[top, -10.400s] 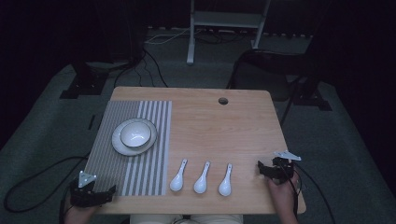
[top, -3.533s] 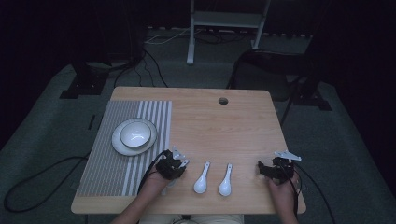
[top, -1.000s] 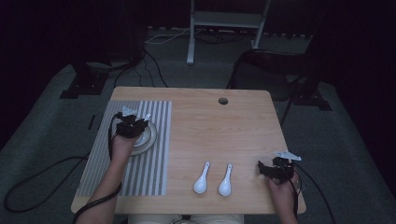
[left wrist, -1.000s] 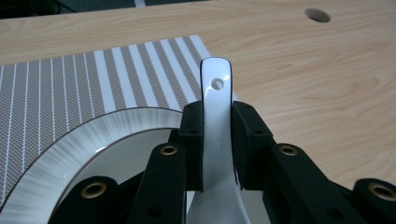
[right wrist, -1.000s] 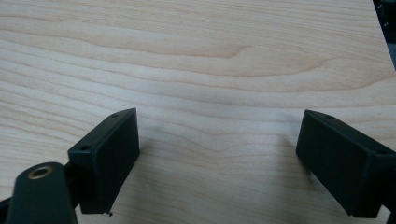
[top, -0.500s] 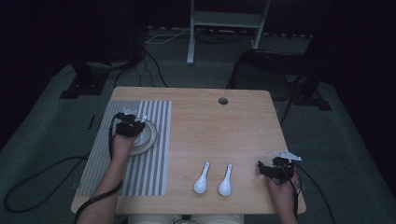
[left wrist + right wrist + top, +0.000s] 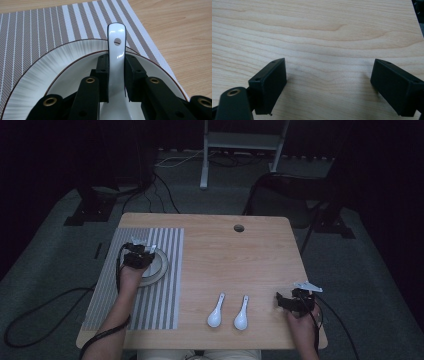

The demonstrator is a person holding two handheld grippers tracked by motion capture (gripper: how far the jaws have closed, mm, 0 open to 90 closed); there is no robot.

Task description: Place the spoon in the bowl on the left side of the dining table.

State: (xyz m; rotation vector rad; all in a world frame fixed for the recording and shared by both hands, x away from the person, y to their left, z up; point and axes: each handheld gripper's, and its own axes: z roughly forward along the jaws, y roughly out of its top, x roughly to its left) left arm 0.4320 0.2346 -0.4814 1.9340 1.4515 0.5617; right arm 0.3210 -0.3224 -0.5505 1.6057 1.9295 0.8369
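Over bowl (image 7: 62,75): left gripper (image 7: 116,75) clamps white spoon (image 7: 116,53) handle, long axis pointing away, scoop nearest gripper body. Right gripper (image 7: 328,85) released, idle on table (image 7: 324,30).

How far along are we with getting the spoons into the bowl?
None is released in the bowl yet. In hand: the left gripper is shut on a white spoon over the bowl. Left: two spoons on the table; the right gripper rests open.

The high view is dim, its surroundings nearly black; both gripper views are bright and sharp, with soft shadows on the tabletop (image 7: 332,32).
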